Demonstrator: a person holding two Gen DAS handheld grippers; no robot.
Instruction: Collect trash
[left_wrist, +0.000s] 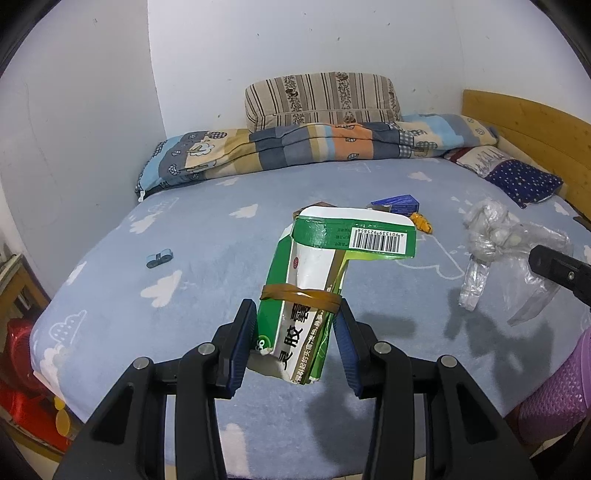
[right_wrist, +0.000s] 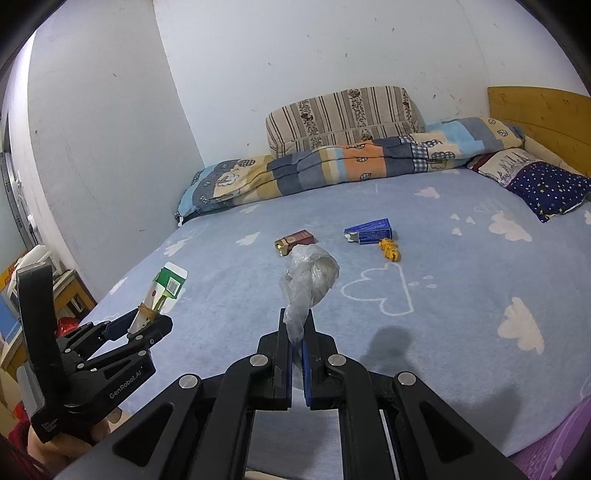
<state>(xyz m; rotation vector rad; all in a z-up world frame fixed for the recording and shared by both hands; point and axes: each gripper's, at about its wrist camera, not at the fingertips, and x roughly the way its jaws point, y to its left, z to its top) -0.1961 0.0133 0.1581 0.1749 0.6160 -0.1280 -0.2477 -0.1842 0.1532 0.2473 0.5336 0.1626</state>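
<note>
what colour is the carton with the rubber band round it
Green and white, with a barcode on its flap; the carton shows best in the left wrist view.

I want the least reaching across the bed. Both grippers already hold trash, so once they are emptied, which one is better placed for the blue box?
Probably the right gripper, now shut on the plastic bag. In its view the blue box lies ahead, slightly to its right; the left gripper, holding the green carton, is further left.

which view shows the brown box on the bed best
The right wrist view. There the brown box lies in full sight on the blue sheet, beyond the clear plastic bag. In the left wrist view the held green carton covers it; only a brown corner peeks above the carton's top.
</note>
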